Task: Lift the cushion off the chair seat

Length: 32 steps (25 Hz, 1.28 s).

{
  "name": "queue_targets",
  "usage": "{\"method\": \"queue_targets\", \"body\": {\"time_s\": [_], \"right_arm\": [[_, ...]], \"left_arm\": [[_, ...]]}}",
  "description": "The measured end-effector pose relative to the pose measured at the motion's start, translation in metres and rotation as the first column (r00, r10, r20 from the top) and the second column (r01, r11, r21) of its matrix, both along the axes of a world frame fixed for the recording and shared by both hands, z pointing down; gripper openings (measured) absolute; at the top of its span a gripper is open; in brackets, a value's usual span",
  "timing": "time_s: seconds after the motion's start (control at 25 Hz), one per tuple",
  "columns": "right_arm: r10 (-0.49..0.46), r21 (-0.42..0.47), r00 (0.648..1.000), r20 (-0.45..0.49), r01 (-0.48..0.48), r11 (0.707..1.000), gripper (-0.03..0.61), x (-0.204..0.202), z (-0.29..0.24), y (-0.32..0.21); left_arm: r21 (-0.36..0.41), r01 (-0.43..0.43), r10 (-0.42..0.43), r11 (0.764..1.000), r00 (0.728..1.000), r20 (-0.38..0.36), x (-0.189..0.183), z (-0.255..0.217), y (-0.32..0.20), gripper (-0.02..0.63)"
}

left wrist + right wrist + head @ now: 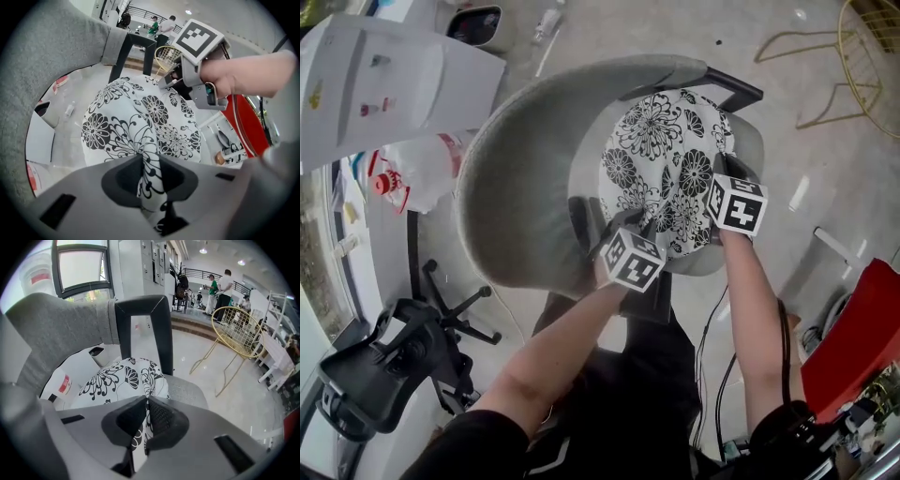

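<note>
A pale, glossy floor spreads under a grey upholstered chair, seen from steeply above in the head view. A gold wire chair stands at 1 o'clock from the grey one, and a black office chair lies at 8 o'clock. Two people stand far back in the room in the right gripper view.

The cushion, white with a black flower print, sits inside the curve of the grey chair's back and over the seat. Whether it rests on the seat or is clear of it cannot be told.

The left gripper holds the cushion's edge at 7 o'clock. Its jaws are closed on a fold of the printed fabric, which runs up between the pads. The right gripper holds the edge at 4 o'clock, its jaws pressed together on a thinner pinch of the same fabric. Both grippers point steeply down, a bare forearm behind each.
</note>
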State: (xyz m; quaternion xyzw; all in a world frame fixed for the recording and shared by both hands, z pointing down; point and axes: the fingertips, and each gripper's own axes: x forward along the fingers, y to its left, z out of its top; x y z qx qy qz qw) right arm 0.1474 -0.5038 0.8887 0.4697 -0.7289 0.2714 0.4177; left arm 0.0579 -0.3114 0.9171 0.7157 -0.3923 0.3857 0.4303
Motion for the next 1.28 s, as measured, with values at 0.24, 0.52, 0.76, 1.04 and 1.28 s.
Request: {"method": "queue_targets", "body": {"time_s": [0.24, 0.52, 0.76, 1.04, 1.28], "right_arm": [[0.006, -0.002, 0.999, 0.041, -0.006, 1.000, 0.011, -0.001, -0.003, 0.000], [0.013, 0.041, 0.997, 0.075, -0.016, 0.999, 0.011, -0.006, -0.032, 0.003], [0.029, 0.063, 0.995, 0.095, -0.035, 0.997, 0.011, 0.000, -0.063, 0.009], [0.055, 0.111, 0.990, 0.133, -0.070, 0.991, 0.011, 0.016, -0.111, 0.017], [0.088, 0.146, 0.983, 0.161, -0.112, 0.983, 0.011, 0.035, -0.157, 0.022]], "left_arm": [[0.039, -0.009, 0.010, 0.999, 0.999, -0.041, 0.005, -0.014, -0.007, 0.050], [0.083, -0.045, 0.048, 0.996, 0.998, -0.036, 0.005, -0.040, -0.007, 0.035], [0.114, -0.046, 0.053, 0.992, 0.997, -0.060, 0.016, -0.072, -0.006, 0.034], [0.195, -0.055, 0.068, 0.979, 0.996, -0.065, 0.019, -0.115, -0.009, 0.034], [0.257, -0.092, 0.106, 0.962, 0.994, -0.038, 0.021, -0.148, -0.011, 0.034]]}}
